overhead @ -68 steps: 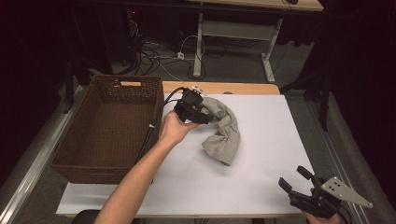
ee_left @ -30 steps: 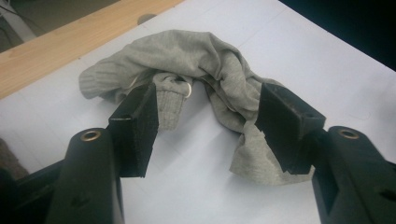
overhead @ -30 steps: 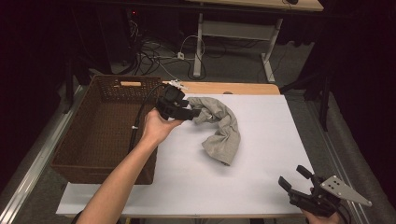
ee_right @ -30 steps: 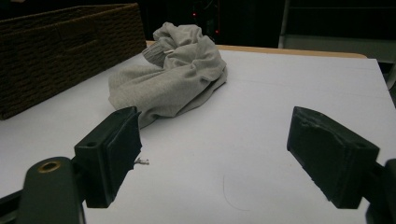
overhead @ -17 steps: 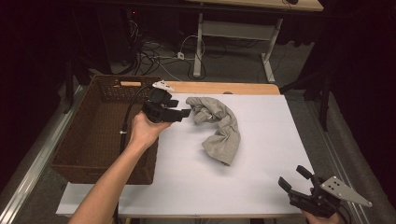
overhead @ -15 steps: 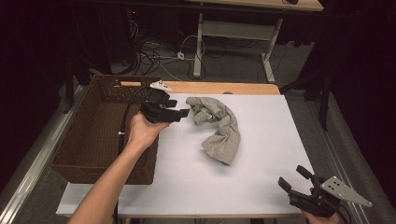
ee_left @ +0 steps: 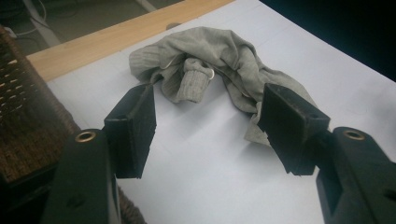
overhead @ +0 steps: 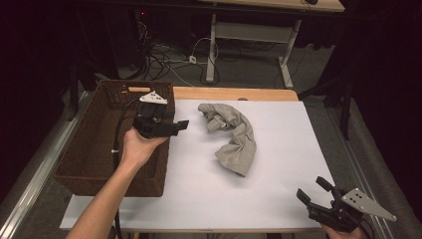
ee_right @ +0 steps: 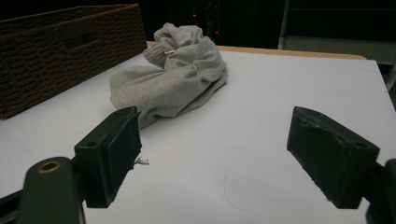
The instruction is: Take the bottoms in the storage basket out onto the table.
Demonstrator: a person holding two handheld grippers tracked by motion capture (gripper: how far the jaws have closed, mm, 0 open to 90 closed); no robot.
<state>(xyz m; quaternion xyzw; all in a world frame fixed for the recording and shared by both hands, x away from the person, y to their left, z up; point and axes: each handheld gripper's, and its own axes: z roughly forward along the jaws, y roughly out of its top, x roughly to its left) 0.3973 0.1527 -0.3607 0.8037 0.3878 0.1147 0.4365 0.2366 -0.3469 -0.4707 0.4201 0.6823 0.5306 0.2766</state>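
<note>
The left gripper point(overhead: 181, 124) had drawn back from the cloth point(overhead: 233, 138) over the last couple of seconds. Earlier it sat right against the cloth's upper end; now it hung over the near rim of the basket point(overhead: 84, 164), clearly apart from the fabric, with its jaws spread wide and nothing between them. The cloth's upper end had been tugged a little toward the basket in that time and then left lying there, so the grasp seemed to have been let go, or to have slipped. By my reading the cloth was no nearer to being in the basket, and a fresh grasp would be needed.

The right gripper point(overhead: 316, 191) had not moved: it rested at the near right corner of the tabletop point(overhead: 278, 209), jaws wide and empty, well away from the cloth.

The cloth was a grey knitted garment, crumpled into a curved heap on the white tabletop, near the basket but not touching it. In the left gripper view the cloth point(ee_left: 219, 60) showed a ribbed cuff folded in at the middle of its upper end, facing the jaws. From the right gripper view the cloth point(ee_right: 173, 79) rose in a soft mound, its lower end trailing flat toward the camera.
</note>
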